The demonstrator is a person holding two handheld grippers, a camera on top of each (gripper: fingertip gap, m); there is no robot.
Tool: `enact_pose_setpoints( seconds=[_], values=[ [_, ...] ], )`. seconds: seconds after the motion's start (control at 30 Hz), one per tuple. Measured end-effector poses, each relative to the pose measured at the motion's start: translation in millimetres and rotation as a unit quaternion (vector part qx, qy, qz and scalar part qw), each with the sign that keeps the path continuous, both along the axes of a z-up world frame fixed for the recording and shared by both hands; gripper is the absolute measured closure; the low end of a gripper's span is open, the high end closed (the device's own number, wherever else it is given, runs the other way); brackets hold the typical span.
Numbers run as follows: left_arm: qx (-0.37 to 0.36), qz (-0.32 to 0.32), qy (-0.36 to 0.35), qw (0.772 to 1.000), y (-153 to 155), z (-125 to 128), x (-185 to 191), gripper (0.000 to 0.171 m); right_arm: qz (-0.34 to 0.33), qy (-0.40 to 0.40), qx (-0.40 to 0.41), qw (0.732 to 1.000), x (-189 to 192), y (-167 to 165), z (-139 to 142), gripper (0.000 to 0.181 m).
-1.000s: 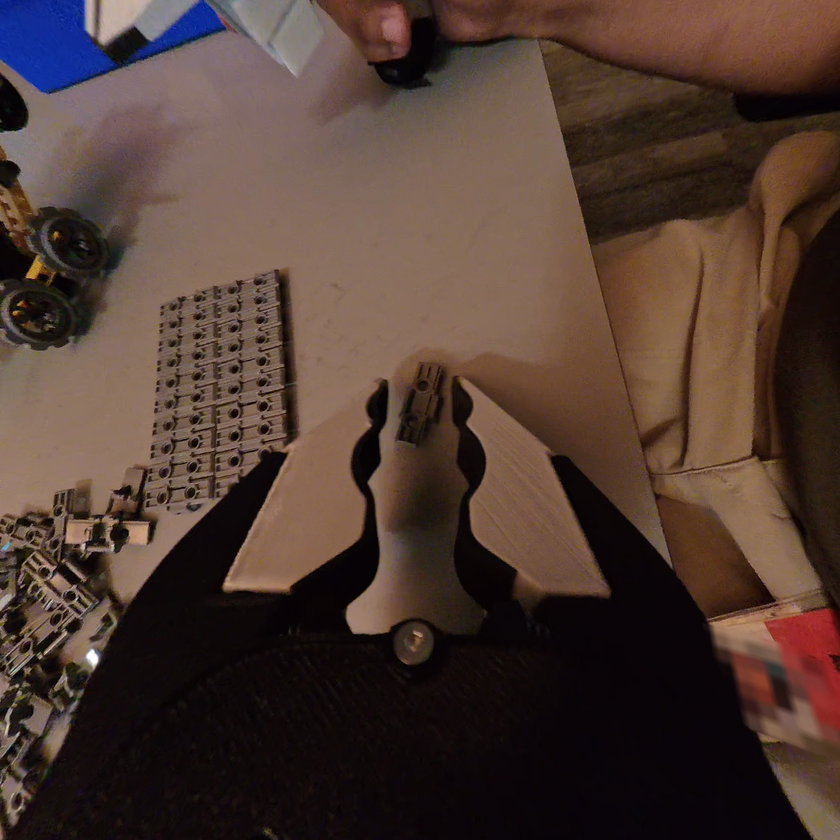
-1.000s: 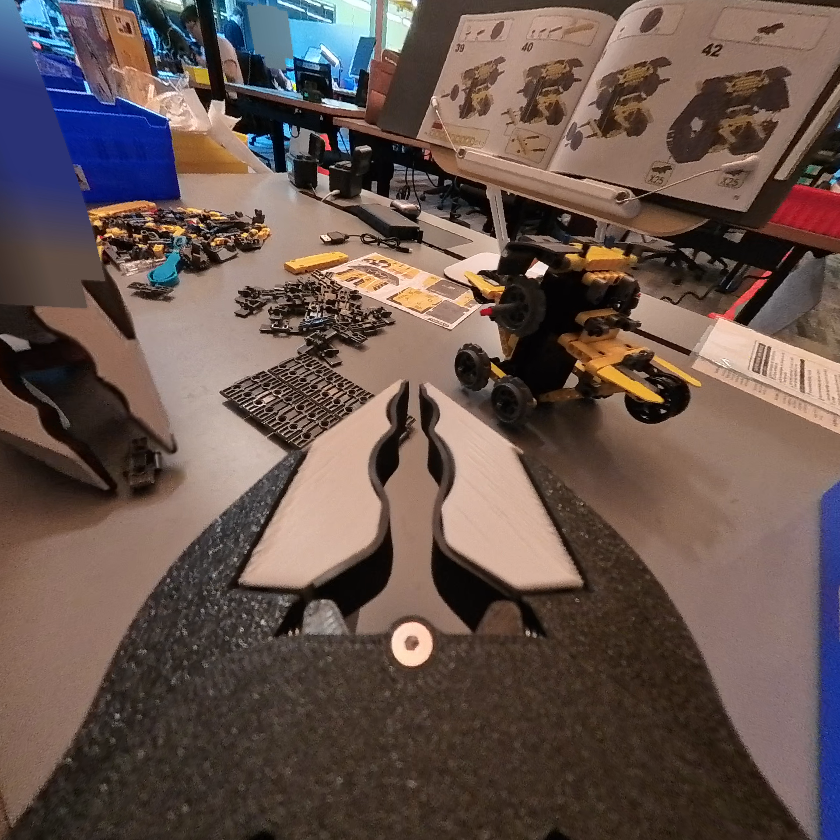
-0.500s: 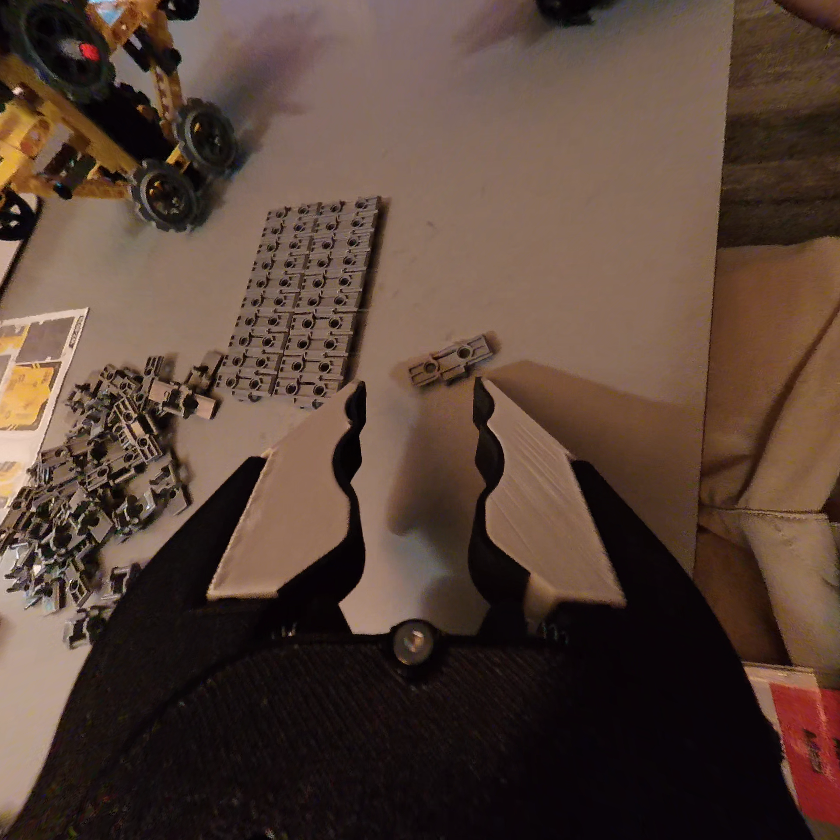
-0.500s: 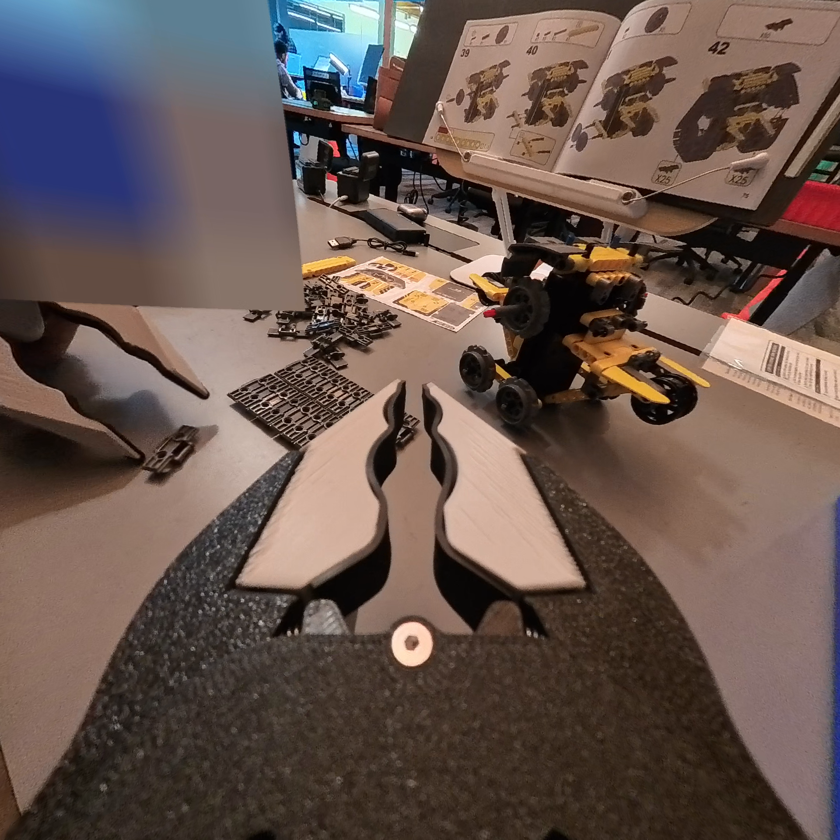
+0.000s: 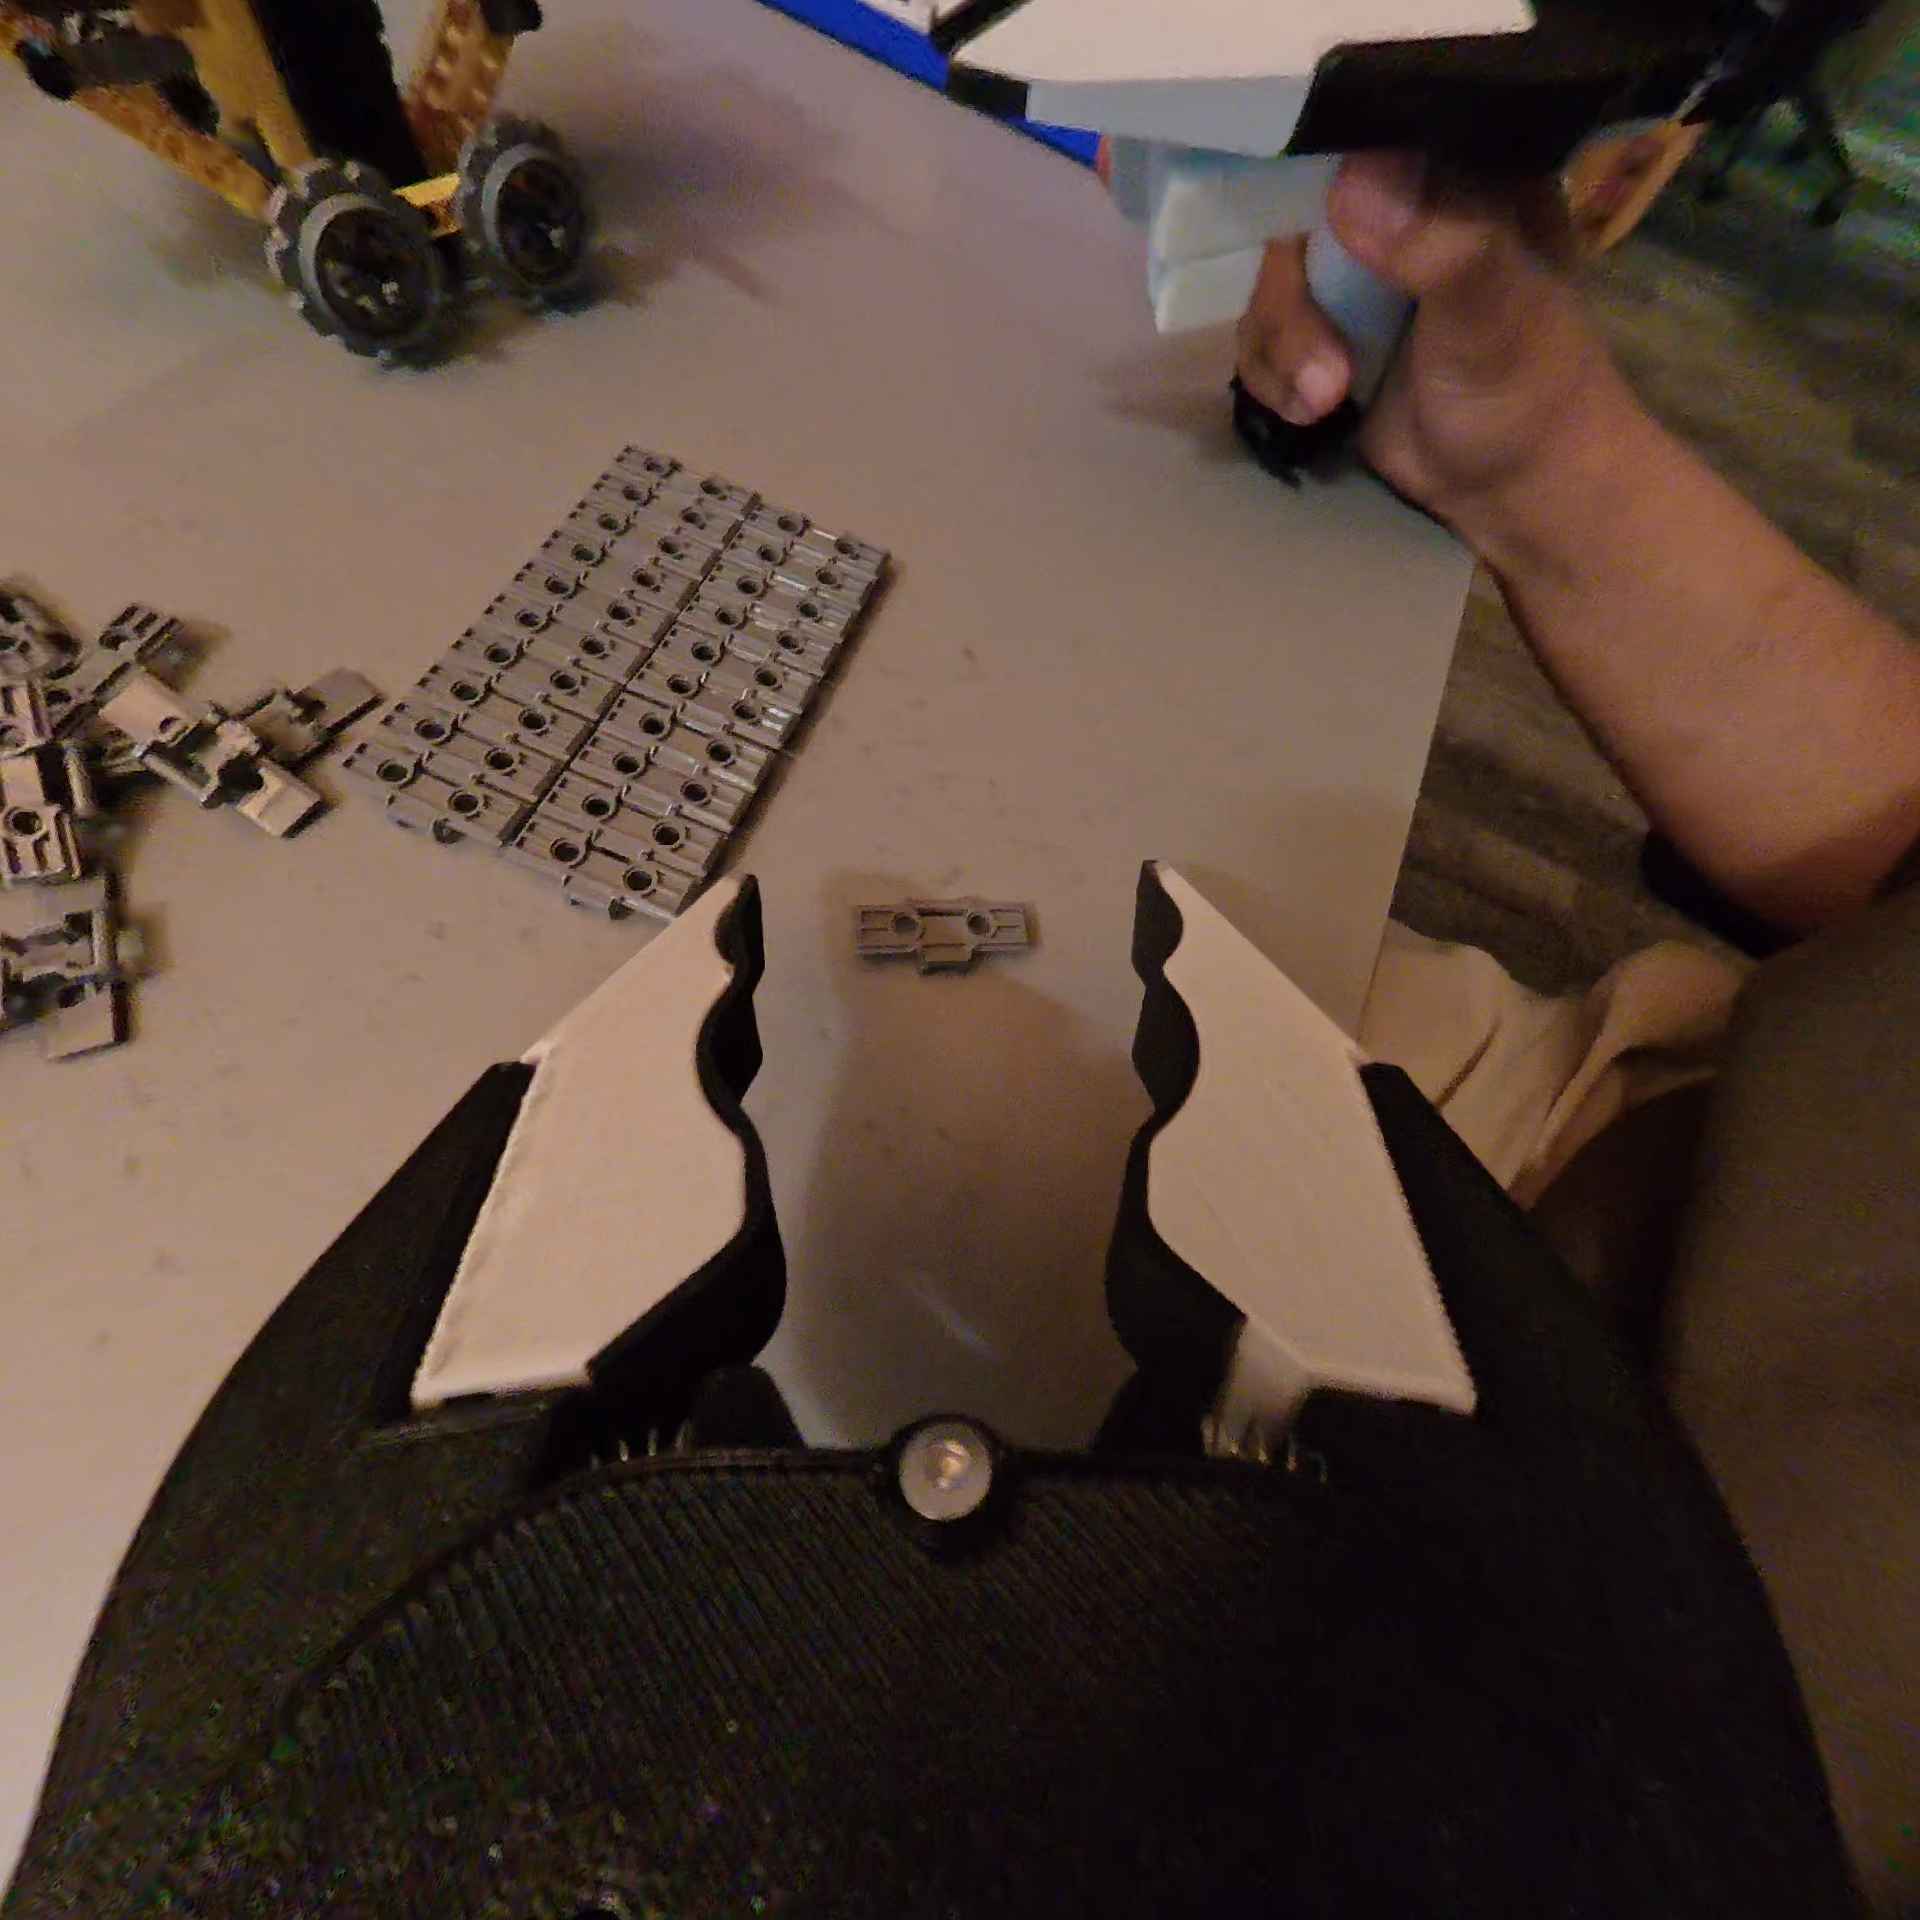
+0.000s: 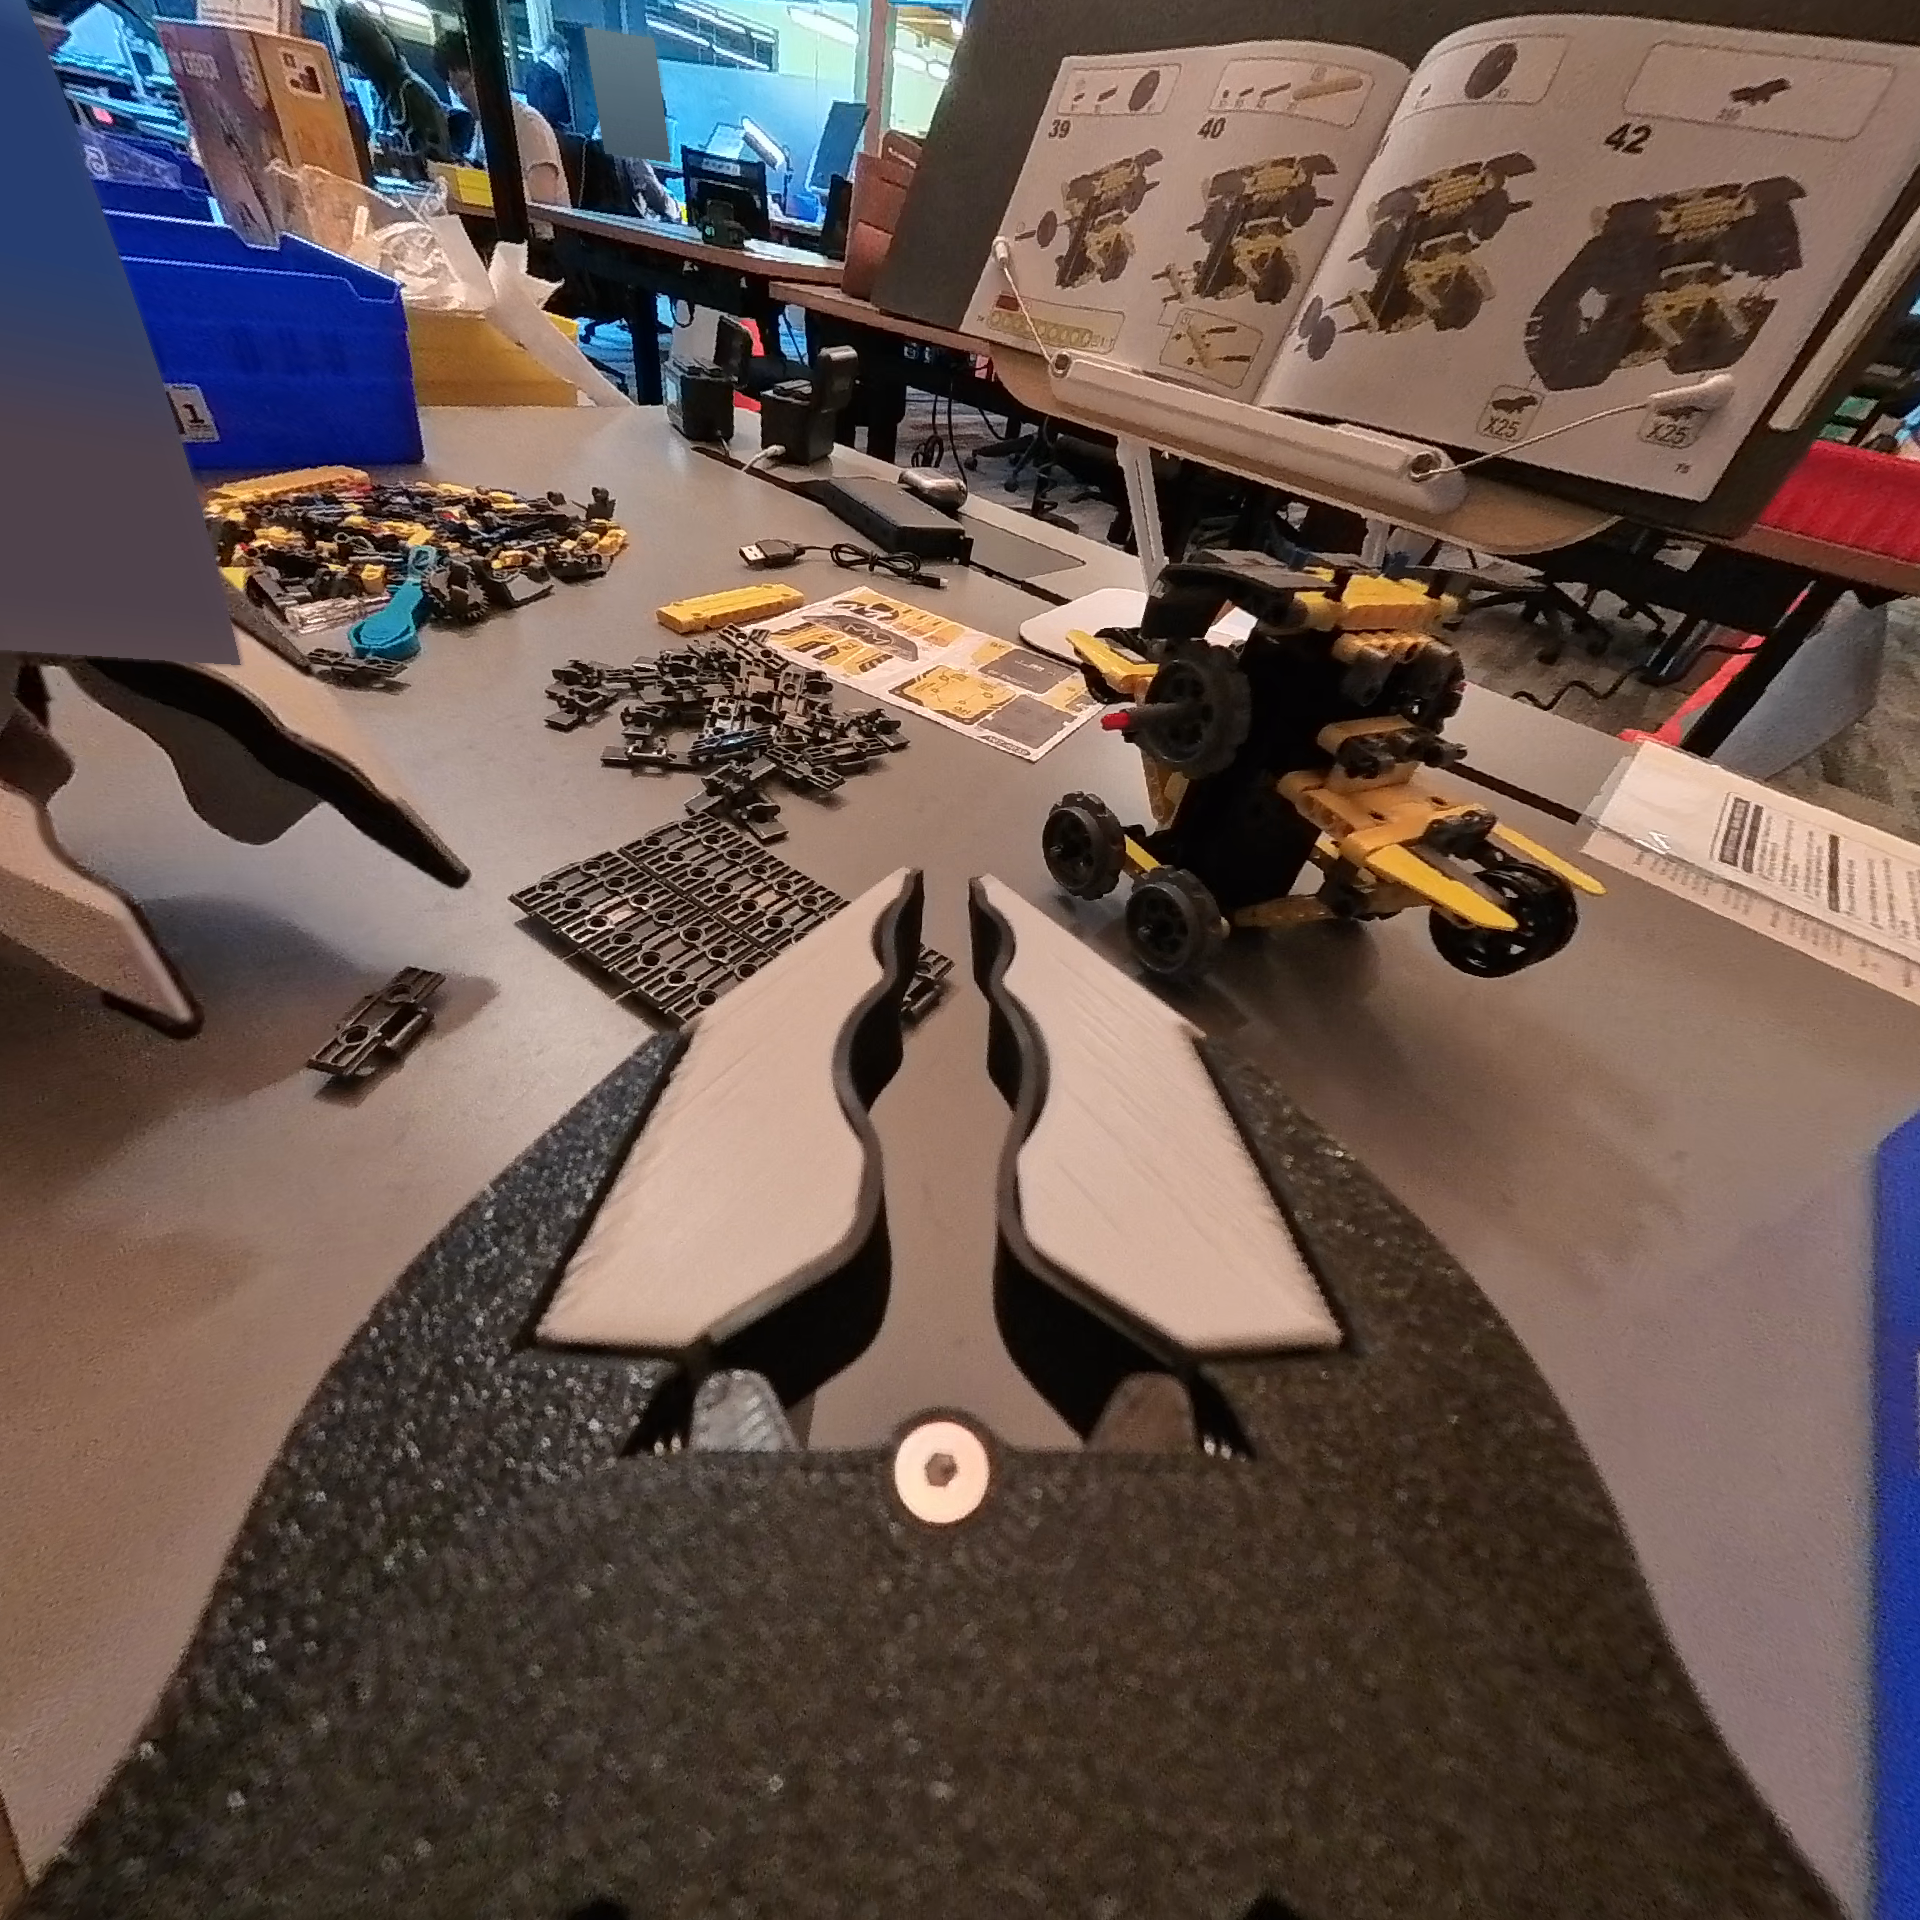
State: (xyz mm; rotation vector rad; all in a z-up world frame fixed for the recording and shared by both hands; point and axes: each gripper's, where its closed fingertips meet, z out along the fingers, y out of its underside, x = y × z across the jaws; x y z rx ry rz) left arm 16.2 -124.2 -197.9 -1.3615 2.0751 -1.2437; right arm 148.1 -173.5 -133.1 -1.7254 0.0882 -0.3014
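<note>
we hold the left gripper (image 5: 945,878) low over the pale grey tabletop (image 5: 1091,540), its two white fingers spread wide and grasping nothing. a single small grey plastic track link (image 5: 943,935) lies flat on the table in the middle of the left wrist view. it sits just ahead of the gap between the fingertips, crosswise to the fingers and touching neither.

to the upper left of that link is a flat grey mat of joined track links (image 5: 623,686), set at a slant, its near corner just beside the left fingertip. a loose heap of grey track links (image 5: 62,790) sits at the left edge of the frame. the yellow and black wheeled brick model (image 5: 395,208) stands in the upper left corner.

at the upper right a bare hand (image 5: 1455,343) grips the handle of the other tool, close to the table's edge.

the right gripper (image 6: 943,881) hangs above the table with its fingers drawn almost together, only a slim gap between them and nothing in it. its tips point across the near corner of the mat, and we cannot tell whether they touch it. in that view the model stands right of centre.

a white instruction booklet (image 6: 1403,239) is propped open on a stand at the upper right. a printed yellow sticker sheet (image 6: 935,665) lies just behind the loose heap. a blue plastic bin (image 6: 270,343) and a pile of mixed yellow and black parts (image 6: 416,540) fill the upper left.
</note>
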Motion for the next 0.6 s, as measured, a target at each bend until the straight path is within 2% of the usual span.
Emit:
enact_pose_setpoints(
  seconds=[0.23, 0.37, 0.6],
  values=[
    [0.079, -0.007, 0.052, 0.996, -3.6, -26.6, -0.7, 0.113, -0.002, -0.004, -0.003, 1.0, -0.1, 0.4, -0.6, 0.171],
    [0.092, -0.01, 0.046, 0.995, -3.0, -27.1, -2.1, 0.131, -0.004, -0.006, -0.004, 1.0, -0.2, 0.5, -0.8, 0.171],
    [0.105, -0.028, 0.039, 0.993, 8.1, -27.4, -12.5, 0.137, -0.005, -0.01, -0.007, 1.0, -0.4, 0.9, -1.3, 0.17]
  ],
)
